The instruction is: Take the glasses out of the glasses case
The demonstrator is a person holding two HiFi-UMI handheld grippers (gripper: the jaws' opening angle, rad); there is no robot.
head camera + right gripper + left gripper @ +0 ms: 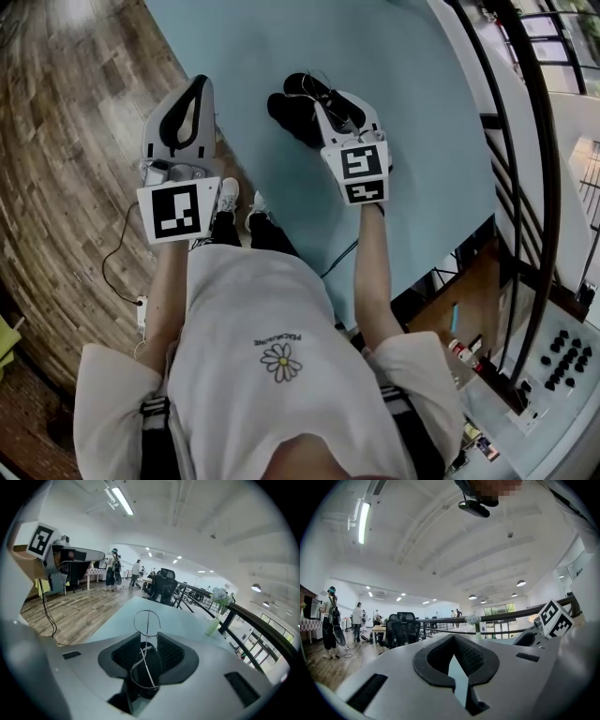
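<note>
My right gripper (330, 98) (149, 637) is shut on a pair of thin wire-frame glasses (146, 623). One lens ring sticks out past the fingertips, and the rest of the frame runs back between the pads. In the head view the glasses (309, 89) hang just above the black glasses case (289, 114), which lies open on the light blue table (422, 141). My left gripper (199, 84) (453, 639) is to the left of the case, over the table's edge. It points level, its fingertips meet, and it holds nothing.
Wooden floor (75, 141) lies left of the table, and a dark railing (525, 187) runs along the right. A small vase with flowers (215, 620) stands at the table's far right edge. Chairs and people are far off in the room (136, 576).
</note>
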